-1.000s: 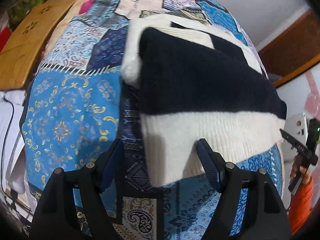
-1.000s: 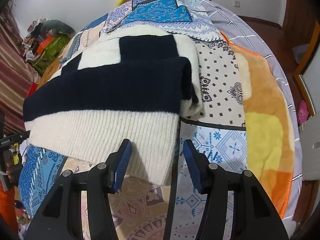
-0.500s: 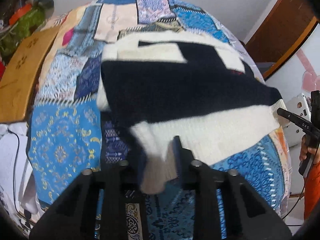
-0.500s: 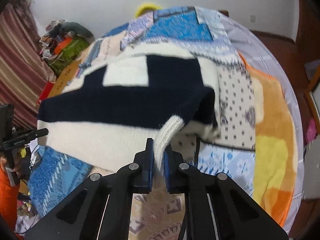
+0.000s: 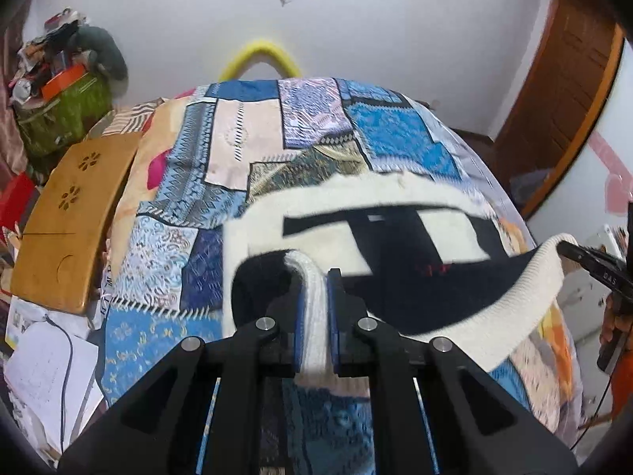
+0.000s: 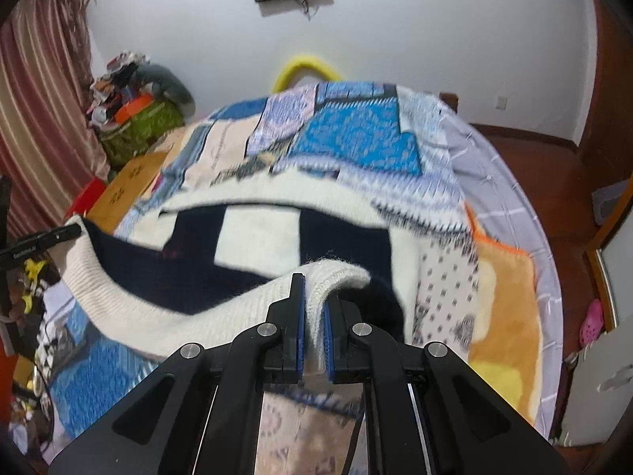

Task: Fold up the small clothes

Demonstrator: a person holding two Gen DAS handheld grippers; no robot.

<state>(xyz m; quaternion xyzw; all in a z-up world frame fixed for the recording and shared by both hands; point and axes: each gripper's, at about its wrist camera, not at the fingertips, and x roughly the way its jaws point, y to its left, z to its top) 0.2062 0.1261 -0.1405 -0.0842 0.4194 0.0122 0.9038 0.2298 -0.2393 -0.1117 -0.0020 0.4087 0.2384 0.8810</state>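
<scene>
Cream ribbing marks the hem of a navy-and-cream knitted sweater [image 5: 399, 245] as it comes off a patchwork quilt [image 5: 253, 146] covering the bed. The left gripper [image 5: 315, 308] is clamped on one corner of that hem, white rib bunched between its blue pads; the right gripper [image 6: 313, 308] is clenched on the opposite corner in the same way. Both have just finished closing on the cloth. The hem band sags in a curve between the two grips, while the far part of the garment lies flat on the quilt.

The step in hand appears to be the fold of the bottom edge toward the collar end. The next move would call for both corners to travel forward together, level with each other, and to be laid down square before letting go; uneven travel could skew the fold.

Off the bed's left side, a green bag [image 5: 63, 118] stands piled with clutter, including an orange box [image 5: 65, 79]; its other contents are too small to tell.
</scene>
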